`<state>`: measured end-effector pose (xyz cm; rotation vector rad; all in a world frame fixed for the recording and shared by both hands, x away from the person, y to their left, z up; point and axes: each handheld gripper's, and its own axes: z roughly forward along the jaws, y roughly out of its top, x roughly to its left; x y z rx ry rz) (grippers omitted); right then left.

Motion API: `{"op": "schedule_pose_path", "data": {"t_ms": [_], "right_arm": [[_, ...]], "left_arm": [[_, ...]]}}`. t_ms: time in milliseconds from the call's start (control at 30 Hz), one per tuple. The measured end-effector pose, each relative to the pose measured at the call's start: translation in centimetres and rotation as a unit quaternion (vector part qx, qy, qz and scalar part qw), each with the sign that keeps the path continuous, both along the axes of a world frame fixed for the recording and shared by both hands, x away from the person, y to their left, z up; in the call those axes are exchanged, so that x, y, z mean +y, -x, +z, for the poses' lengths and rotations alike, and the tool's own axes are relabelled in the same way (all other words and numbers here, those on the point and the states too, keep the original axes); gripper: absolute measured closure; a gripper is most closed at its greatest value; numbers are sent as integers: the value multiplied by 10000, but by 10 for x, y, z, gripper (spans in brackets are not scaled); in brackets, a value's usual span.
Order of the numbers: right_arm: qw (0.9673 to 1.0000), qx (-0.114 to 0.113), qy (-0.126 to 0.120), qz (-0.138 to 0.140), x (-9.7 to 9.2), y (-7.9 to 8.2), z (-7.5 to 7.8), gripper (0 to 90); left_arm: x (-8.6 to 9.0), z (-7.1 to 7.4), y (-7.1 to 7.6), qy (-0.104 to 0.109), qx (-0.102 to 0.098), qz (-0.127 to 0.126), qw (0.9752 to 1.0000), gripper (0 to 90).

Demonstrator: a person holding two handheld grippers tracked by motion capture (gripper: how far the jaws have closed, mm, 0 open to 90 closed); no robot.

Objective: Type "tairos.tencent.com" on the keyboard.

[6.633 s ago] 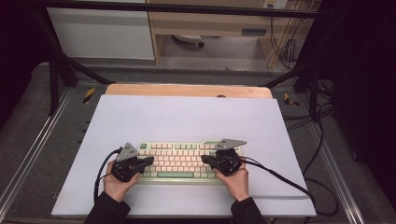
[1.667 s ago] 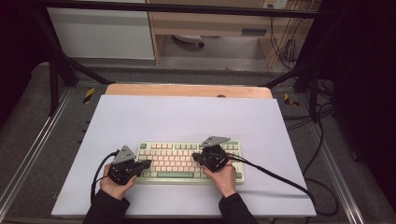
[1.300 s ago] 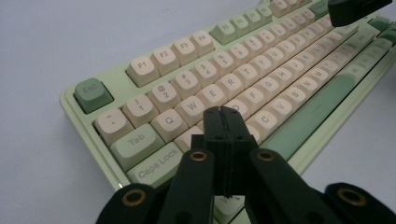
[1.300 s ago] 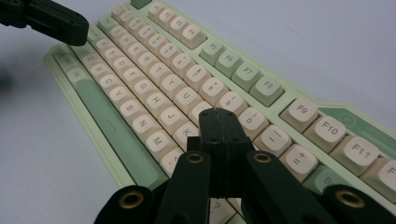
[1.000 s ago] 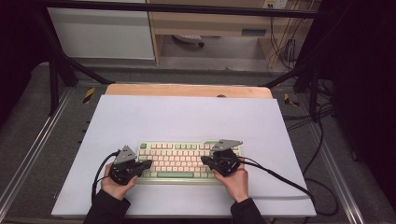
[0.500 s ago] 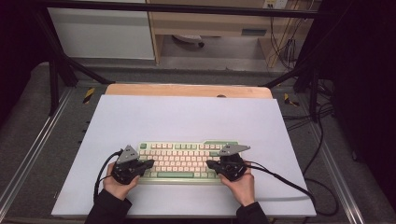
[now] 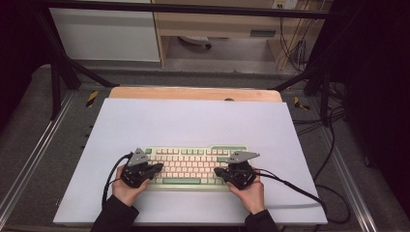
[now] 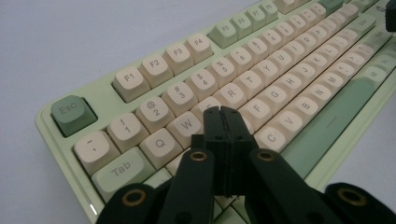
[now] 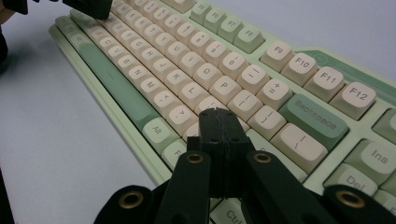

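A pale green keyboard [image 7: 193,159] with cream keys lies on the near half of the white mat. My left gripper [image 7: 155,168] is over its left end, jaws shut and empty. In the left gripper view its tips [image 8: 222,112] rest just above the letter keys below the W and E of the keyboard [image 8: 261,70]. My right gripper [image 7: 218,172] is at the right end, also shut and empty. In the right gripper view its tips [image 9: 217,114] sit over the keys beside the P column of the keyboard [image 9: 187,60], left of Backspace [image 9: 314,119].
The white mat [image 7: 193,121] covers a wooden tabletop [image 7: 193,93] with open space beyond the keyboard. Black cables [image 7: 290,186] trail from the right gripper off the mat's right side. Metal frame rails [image 7: 29,159] run along both sides.
The right gripper has shifted a little right and toward the keyboard's near edge. The left gripper has stayed put. Both stay shut.
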<state>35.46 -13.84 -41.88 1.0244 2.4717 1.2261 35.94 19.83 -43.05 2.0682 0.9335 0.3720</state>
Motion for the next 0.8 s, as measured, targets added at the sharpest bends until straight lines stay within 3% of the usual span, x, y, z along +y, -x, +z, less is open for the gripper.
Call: {"op": "schedule_pose_path", "data": {"t_ms": [367, 800], "right_arm": [[10000, 21, 9, 19, 1, 0, -2, 899], [10000, 14, -61, 36, 3, 1, -2, 900]], "left_arm": [[0, -4, -1, -42, -3, -25, 10000, 899], [11, 3, 8, 184, -29, 19, 9998, 899]]}}
